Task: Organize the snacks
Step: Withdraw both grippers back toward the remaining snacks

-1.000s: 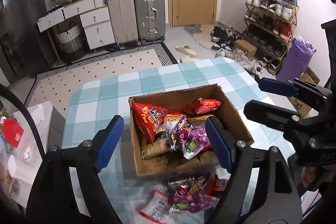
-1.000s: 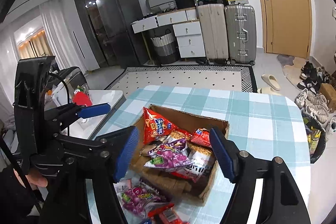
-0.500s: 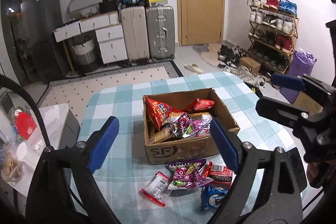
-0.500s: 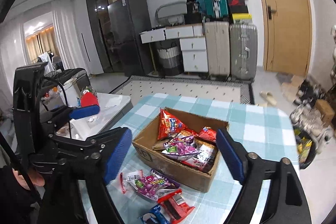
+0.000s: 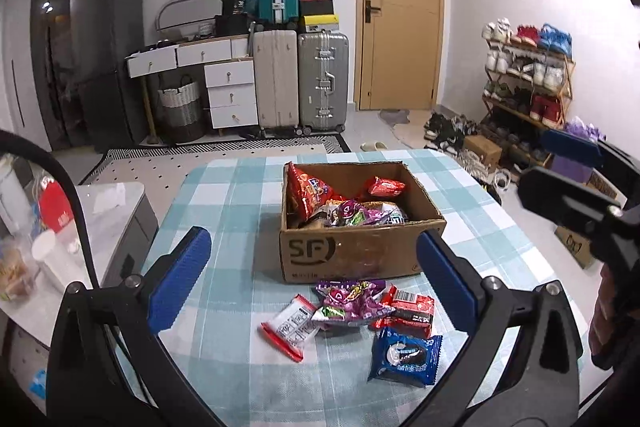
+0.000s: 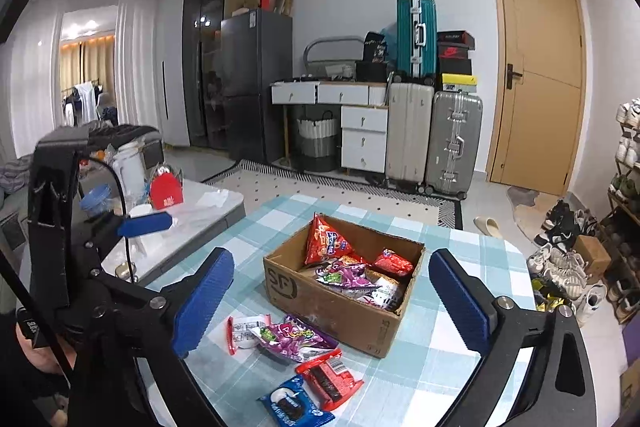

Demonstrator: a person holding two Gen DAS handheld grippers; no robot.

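A brown cardboard box (image 5: 352,255) (image 6: 332,311) stands on the checked table, holding several snack packs, among them a red chip bag (image 5: 310,193) (image 6: 326,241) and a purple pack (image 5: 354,215). Loose in front of it lie a white-red pack (image 5: 290,321) (image 6: 242,333), a purple pack (image 5: 352,303) (image 6: 290,337), a red pack (image 5: 410,309) (image 6: 330,377) and a blue cookie pack (image 5: 404,355) (image 6: 292,405). My left gripper (image 5: 310,285) is open and empty above the loose packs. My right gripper (image 6: 332,303) is open and empty, held above the box's near side.
The table (image 5: 236,195) has a teal and white checked cloth. A white side table (image 6: 200,211) with cups and clutter stands to the left. Suitcases (image 5: 300,79), drawers and a door are behind, and a shoe rack (image 5: 528,79) is on the right.
Both grippers have pulled back and up from the box, so the box looks smaller and the loose packs in front of it have come fully into view. Both stay open.
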